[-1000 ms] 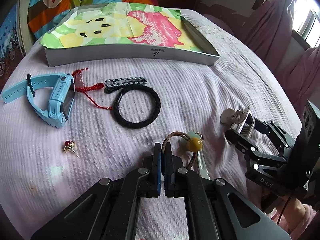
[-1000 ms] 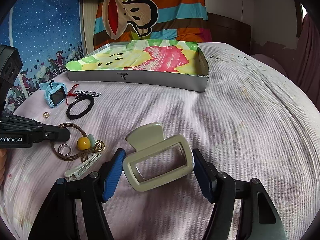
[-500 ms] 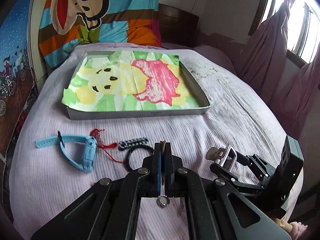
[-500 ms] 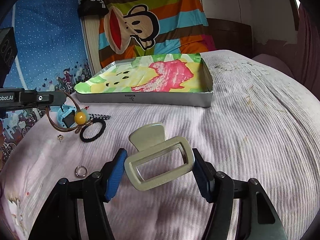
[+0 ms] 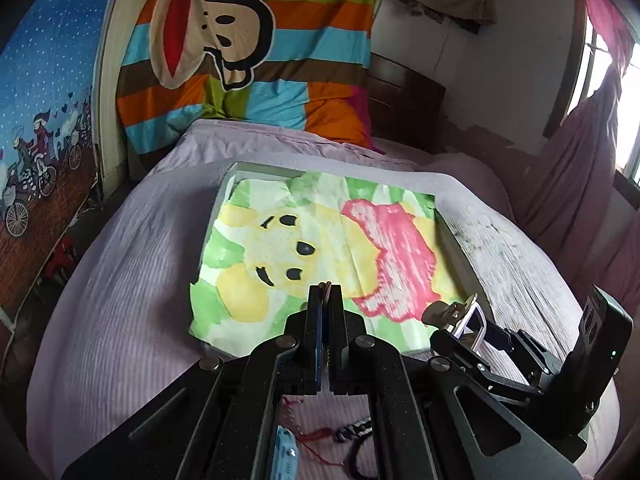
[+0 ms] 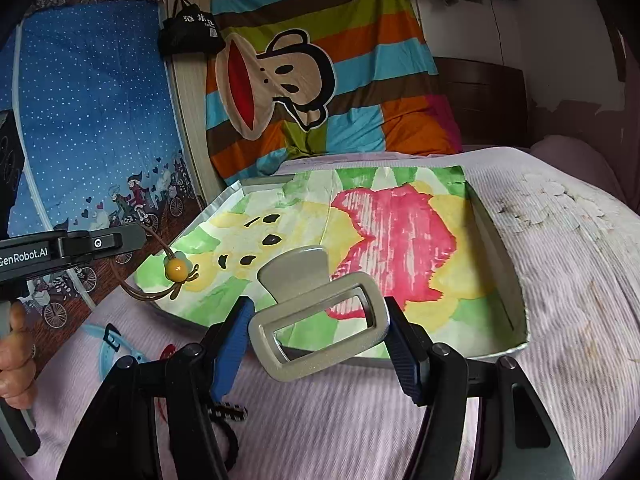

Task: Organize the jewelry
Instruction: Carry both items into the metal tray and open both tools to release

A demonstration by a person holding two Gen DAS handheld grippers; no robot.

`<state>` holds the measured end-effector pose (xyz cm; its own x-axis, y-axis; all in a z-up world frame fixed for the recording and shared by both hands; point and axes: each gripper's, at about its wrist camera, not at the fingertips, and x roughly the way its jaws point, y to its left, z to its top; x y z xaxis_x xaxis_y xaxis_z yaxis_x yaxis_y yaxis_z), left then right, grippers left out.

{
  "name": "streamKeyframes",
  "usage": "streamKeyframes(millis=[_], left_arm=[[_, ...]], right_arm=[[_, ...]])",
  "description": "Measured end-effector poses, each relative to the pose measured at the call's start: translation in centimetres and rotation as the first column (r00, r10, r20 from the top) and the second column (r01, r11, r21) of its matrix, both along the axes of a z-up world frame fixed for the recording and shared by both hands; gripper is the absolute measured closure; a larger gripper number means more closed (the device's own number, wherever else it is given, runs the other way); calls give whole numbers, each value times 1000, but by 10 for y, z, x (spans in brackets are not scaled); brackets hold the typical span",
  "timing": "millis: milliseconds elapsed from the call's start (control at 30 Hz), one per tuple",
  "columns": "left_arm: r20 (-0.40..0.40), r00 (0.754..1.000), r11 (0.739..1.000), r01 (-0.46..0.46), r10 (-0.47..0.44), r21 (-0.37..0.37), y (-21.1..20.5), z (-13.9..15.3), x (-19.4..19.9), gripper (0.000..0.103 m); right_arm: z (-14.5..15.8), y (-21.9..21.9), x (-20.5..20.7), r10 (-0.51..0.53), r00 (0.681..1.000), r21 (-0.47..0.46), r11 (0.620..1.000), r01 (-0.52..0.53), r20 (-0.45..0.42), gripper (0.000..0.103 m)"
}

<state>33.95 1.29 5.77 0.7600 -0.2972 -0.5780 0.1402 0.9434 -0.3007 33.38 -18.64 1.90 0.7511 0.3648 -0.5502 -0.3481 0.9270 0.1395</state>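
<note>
**Both grippers loaded and held over the tray**

My left gripper (image 5: 325, 292) is clenched tight, its two jaws pressed together with only a sliver of brown cord showing at the tips. In the right wrist view that same gripper (image 6: 138, 236) enters from 9 o'clock, and the cord bracelet (image 6: 168, 276) hangs from its tip: a brown loop carrying a yellow bead (image 6: 177, 268). The bracelet dangles in the air over the tray's left corner, clear of the paper beneath it.

My right gripper (image 6: 320, 320) is grasping a grey hair clip (image 6: 320, 316). The blue pads (image 6: 234, 340) press on the two short ends of its rectangular frame; the clip's flat tab points toward 12 o'clock. In the left wrist view the clip (image 5: 456, 314) and its gripper sit at 4 o'clock, at the tray's right near corner.

The tray (image 6: 500, 264) lies on the lilac bedspread (image 6: 560, 280), a shallow grey box lined with a painted sheet in green, yellow and pink. Nothing else is seen lying on the sheet.

On the bedspread, on my side of the tray: a blue watch strap (image 6: 112, 344) at 8 o'clock in the right wrist view, a black-and-white braided band (image 6: 226, 414) and part of a black ring (image 6: 230, 446) at 7 o'clock. A red cord (image 5: 316, 438) shows between my left gripper's arms. My hand (image 6: 16, 360) holds the left gripper's handle at the frame's left edge.
</note>
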Motion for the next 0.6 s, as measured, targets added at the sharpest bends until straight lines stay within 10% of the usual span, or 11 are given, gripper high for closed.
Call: streamKeyframes(millis=[367, 500, 600], left_arm=[[-51, 997, 998, -55, 56, 13, 30, -36, 15, 102], [-57, 997, 998, -53, 55, 29, 25, -37, 10, 98], [-40, 996, 997, -78, 78, 19, 24, -32, -2, 69]], right_arm=[[-25, 7, 26, -36, 997, 3, 999, 36, -68, 41], [-20, -2, 14, -70, 997, 16, 997, 71, -39, 26], [-9, -13, -7, -89, 996, 23, 996, 89, 17, 11]])
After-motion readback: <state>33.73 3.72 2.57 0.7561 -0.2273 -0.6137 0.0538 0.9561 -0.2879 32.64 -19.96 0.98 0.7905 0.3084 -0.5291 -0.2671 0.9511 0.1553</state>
